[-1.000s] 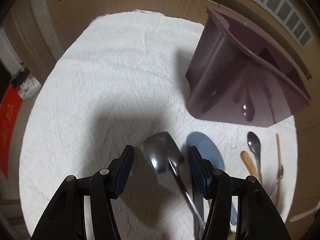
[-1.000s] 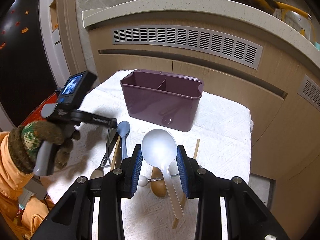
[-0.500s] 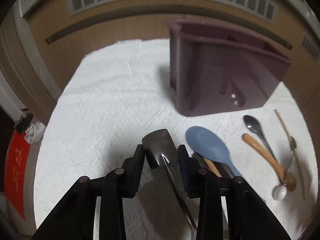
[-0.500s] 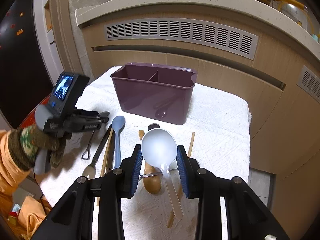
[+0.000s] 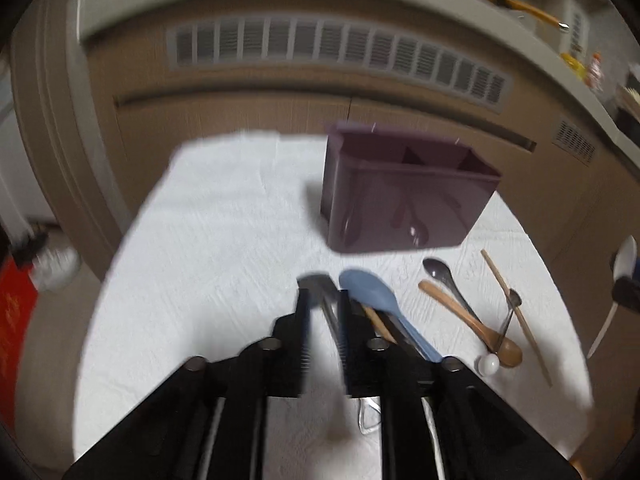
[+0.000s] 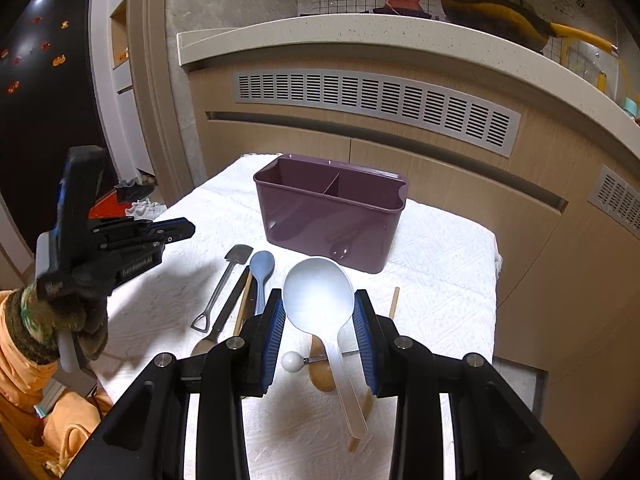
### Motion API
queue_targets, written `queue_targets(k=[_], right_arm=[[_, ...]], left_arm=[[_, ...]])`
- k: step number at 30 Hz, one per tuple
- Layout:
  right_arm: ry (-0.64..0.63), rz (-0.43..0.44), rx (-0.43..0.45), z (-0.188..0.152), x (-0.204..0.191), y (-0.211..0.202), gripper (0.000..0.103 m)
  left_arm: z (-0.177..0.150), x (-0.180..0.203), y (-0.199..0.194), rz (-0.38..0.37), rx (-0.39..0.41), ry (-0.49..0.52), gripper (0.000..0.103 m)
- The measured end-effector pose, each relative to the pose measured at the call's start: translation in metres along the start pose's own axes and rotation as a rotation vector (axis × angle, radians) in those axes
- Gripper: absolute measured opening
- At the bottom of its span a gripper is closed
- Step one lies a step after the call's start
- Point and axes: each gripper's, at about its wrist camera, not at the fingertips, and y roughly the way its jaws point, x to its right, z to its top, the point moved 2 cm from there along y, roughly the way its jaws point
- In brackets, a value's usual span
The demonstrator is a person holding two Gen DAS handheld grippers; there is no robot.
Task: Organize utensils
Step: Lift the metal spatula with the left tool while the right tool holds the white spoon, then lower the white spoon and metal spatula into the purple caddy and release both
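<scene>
1. The right gripper (image 6: 320, 320) is nearest in its own view, its blue pads clamped on either side of a white plastic ladle (image 6: 318, 294). The bowl stands up just past the fingertips and the handle runs back between the jaws, a hold that I judge is meant to carry the ladle handle-down into the caddy.

2. The left gripper (image 5: 322, 320) hangs above the cloth at the left, held in a gloved hand (image 6: 66, 312). Its jaws are opening and, seen from the right wrist view, nothing is between them. In its own blurred view a metal spatula (image 6: 224, 284) only appears between the fingers; that spatula lies flat on the cloth below.

3. The loose utensils lie handles toward the person on the white cloth (image 6: 440, 264), presumably laid out so that each can be picked up in turn. Just beside the spatula are a dark-handled utensil (image 6: 232, 300), a wooden stick (image 6: 243, 308) and a blue spoon (image 6: 262, 270).

4. Further right lie a wooden spoon (image 5: 472, 320), a dark metal spoon (image 5: 440, 272), a small white ball-ended tool (image 5: 489, 364) and a chopstick (image 5: 516, 316).

5. Beyond them stands the purple utensil caddy (image 6: 332, 220), upright, with a divider making two compartments. Both look empty as far as their interiors show, so the sorting seems barely begun.
</scene>
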Motion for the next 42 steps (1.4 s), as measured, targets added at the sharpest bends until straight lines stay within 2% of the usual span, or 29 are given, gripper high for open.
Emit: queue_targets(k=[2, 4, 5, 9, 12, 16, 20, 22, 24, 27, 31, 34, 42], right_arm=[[-0.001, -0.002, -0.007, -0.001, 0.000, 0.002, 0.032], [0.001, 0.002, -0.010, -0.003, 0.000, 0.004, 0.032], [0.002, 0.002, -0.011, -0.004, 0.000, 0.005, 0.032], [0.006, -0.001, -0.018, -0.007, 0.003, 0.010, 0.032], [0.016, 0.006, -0.023, -0.011, 0.007, 0.014, 0.032], [0.029, 0.014, -0.037, -0.014, 0.010, 0.022, 0.032], [0.034, 0.020, -0.051, -0.017, 0.010, 0.030, 0.032], [0.028, 0.014, -0.052, -0.019, 0.008, 0.036, 0.032], [0.023, 0.015, -0.052, -0.019, 0.006, 0.041, 0.032], [0.043, 0.041, -0.064, -0.017, 0.008, 0.050, 0.032], [0.042, 0.035, -0.054, -0.010, 0.010, 0.052, 0.032], [0.037, 0.035, -0.046, -0.007, 0.008, 0.049, 0.032], [0.024, 0.021, -0.009, -0.003, 0.002, 0.029, 0.032]], left_arm=[[0.003, -0.001, 0.026, -0.004, -0.085, -0.011, 0.047], [0.005, 0.003, 0.042, 0.027, -0.118, 0.001, 0.047], [0.010, 0.005, 0.055, 0.066, -0.150, 0.004, 0.047], [0.018, -0.001, 0.092, 0.127, -0.272, -0.053, 0.048], [0.025, 0.002, 0.104, 0.134, -0.307, -0.071, 0.050], [0.027, 0.010, 0.113, 0.177, -0.324, 0.004, 0.052], [0.032, 0.005, 0.114, 0.151, -0.343, 0.002, 0.053], [0.029, 0.006, 0.110, 0.140, -0.301, 0.031, 0.046], [0.019, 0.010, 0.102, 0.121, -0.224, 0.070, 0.038], [0.004, 0.011, 0.090, 0.105, -0.136, 0.097, 0.037], [-0.013, 0.015, 0.068, 0.054, -0.054, 0.095, 0.033], [-0.019, 0.018, 0.042, 0.045, 0.032, 0.106, 0.033], [-0.004, 0.024, -0.035, -0.013, 0.206, 0.083, 0.033]])
